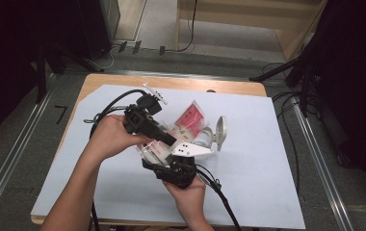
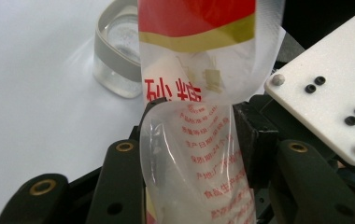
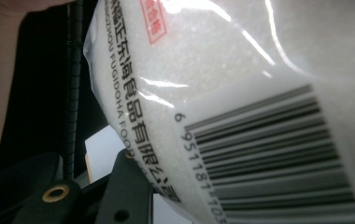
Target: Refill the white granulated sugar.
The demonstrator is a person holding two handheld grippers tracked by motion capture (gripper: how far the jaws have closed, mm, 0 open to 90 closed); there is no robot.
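A clear sugar bag (image 1: 190,118) with a red top and red print is held above the table between both grippers. My left gripper (image 1: 164,140) comes in from the left. In the left gripper view its jaws press on the twisted middle of the bag (image 2: 194,140). My right gripper (image 1: 164,162) rises from below, its white plate (image 2: 325,93) beside the bag. In the right gripper view the barcode end of the bag (image 3: 241,93) lies against the left finger (image 3: 124,186); the other finger is hidden. A clear glass jar (image 1: 205,138) stands just right of the bag with its lid (image 1: 221,131) swung open.
A white sheet (image 1: 267,159) covers the wooden table (image 1: 171,82). Cables trail from both grippers, one off the left side (image 1: 109,108) and one toward the front edge (image 1: 222,197). Dark stands and floor rails flank the table.
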